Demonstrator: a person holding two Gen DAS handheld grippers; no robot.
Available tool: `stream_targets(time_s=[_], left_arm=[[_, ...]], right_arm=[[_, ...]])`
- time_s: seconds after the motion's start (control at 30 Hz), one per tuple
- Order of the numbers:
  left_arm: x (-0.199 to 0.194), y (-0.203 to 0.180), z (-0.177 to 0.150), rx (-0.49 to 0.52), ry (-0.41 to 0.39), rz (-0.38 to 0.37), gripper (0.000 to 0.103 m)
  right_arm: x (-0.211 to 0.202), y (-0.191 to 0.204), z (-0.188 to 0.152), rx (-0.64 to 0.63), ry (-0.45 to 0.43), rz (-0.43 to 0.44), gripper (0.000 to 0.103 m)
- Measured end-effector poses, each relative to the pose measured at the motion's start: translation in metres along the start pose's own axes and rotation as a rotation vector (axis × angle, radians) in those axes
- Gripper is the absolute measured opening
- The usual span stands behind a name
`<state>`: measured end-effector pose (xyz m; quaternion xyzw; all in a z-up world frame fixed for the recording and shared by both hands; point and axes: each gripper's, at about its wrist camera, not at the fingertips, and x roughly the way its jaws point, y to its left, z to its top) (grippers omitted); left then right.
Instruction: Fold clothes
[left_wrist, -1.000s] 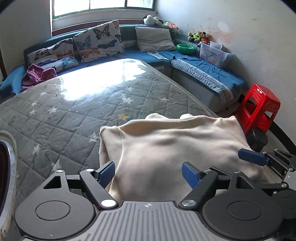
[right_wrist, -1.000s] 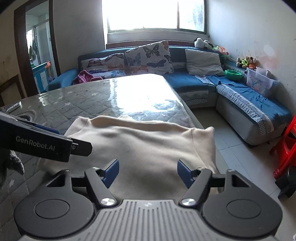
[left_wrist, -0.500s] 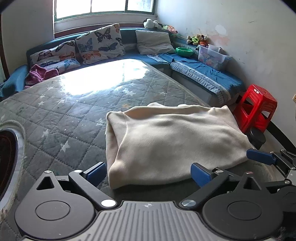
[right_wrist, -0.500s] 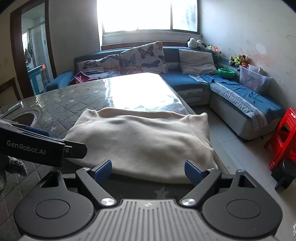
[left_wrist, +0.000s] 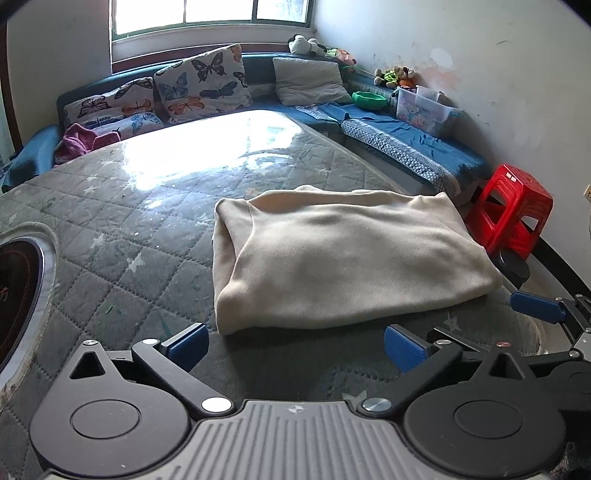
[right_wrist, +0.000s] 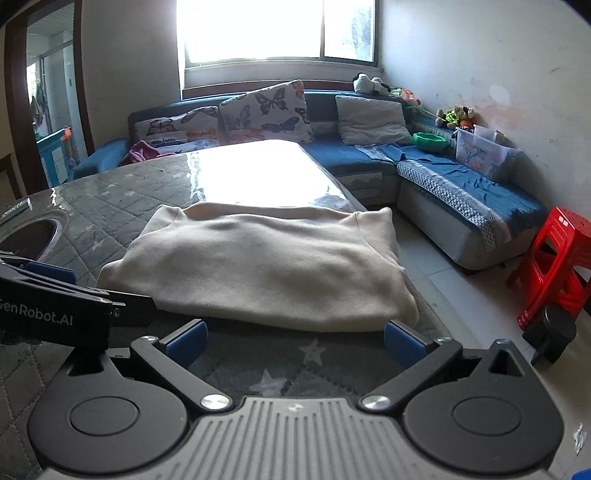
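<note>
left gripper (left_wrist: 295, 345): jaws spread wide, nothing between blue pads (left_wrist: 186, 346), level, held low. right gripper (right_wrist: 293, 342): jaws spread wide, empty, level, held low. grippers side by side, each visible at edge of other's view.

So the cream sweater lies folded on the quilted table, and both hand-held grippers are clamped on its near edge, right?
Not quite. The sweater does lie folded on the table, but both wrist views show the left hand-held gripper and the right hand-held gripper open, short of its near edge, holding nothing.
</note>
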<state>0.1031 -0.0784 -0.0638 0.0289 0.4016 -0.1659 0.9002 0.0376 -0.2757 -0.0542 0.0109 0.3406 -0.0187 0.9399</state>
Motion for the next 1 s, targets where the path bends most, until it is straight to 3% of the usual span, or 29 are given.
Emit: stream_targets(time_s=[1.0], left_arm=[[-0.019,0.005,-0.026,-0.010,-0.011,0.017,0.103]], right_arm=[[-0.020,0.008,-0.022,0.001,0.004,-0.024,0.103]])
